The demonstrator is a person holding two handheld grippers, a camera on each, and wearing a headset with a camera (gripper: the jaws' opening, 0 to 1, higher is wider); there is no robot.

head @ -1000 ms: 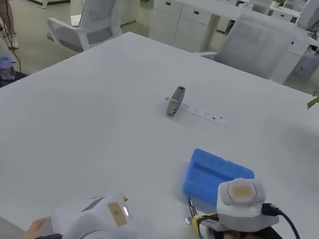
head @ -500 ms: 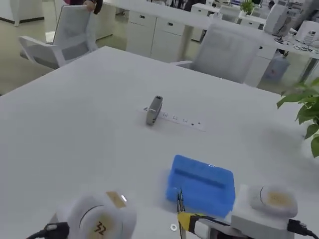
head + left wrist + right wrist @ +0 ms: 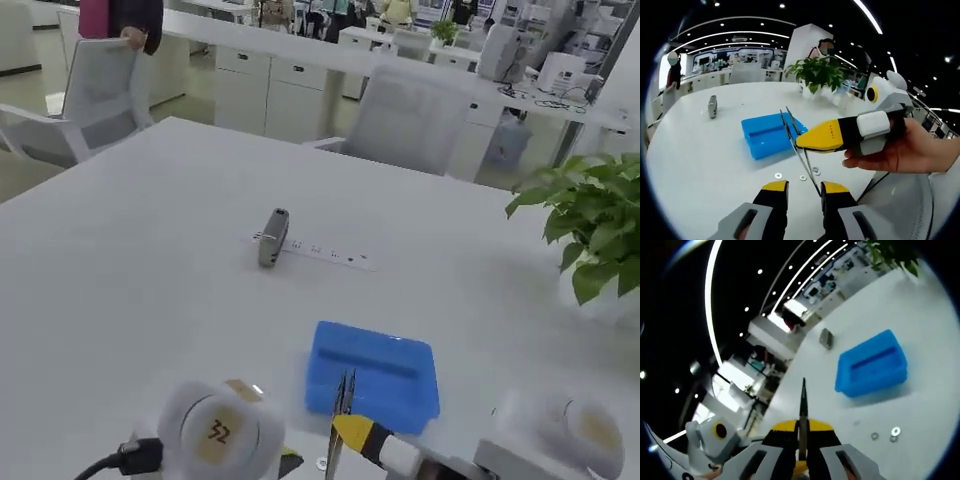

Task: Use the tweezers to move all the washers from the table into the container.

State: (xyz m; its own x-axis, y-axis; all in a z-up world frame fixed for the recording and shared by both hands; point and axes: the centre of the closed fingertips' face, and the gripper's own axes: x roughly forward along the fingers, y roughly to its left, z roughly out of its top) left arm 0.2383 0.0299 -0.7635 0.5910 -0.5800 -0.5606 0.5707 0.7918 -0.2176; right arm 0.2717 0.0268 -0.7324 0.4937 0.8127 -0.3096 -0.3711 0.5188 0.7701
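Right gripper (image 3: 801, 427), yellow-tipped: jaws clamped tight on slim metal tweezers (image 3: 803, 395), gripped partway along, so both ends stick out. In left gripper view the tweezers run diagonally. The far end, prongs slightly spread, is over the blue rectangular plastic container (image 3: 771, 134). The near end comes down by the left gripper (image 3: 805, 191). A hand (image 3: 900, 155) holds the right gripper from the side.

Left gripper: jaws a narrow gap apart w/ nothing clamped. The tweezers' near end lies right at that gap, by one jaw's inner edge; can't tell if it touches.

Three small silver metal washers (image 3: 803, 177) lie on the white table (image 3: 700, 160). They sit near each other just off the container's near edge, btwn it and the left gripper, all outside the container.

Farther back in head view, a grey oblong device (image 3: 272, 237) sits at one end of a white power strip (image 3: 318, 250). Green leafy plant (image 3: 590, 215) at the table's right side. Grey office chairs (image 3: 420, 115) stand beyond the far edge.
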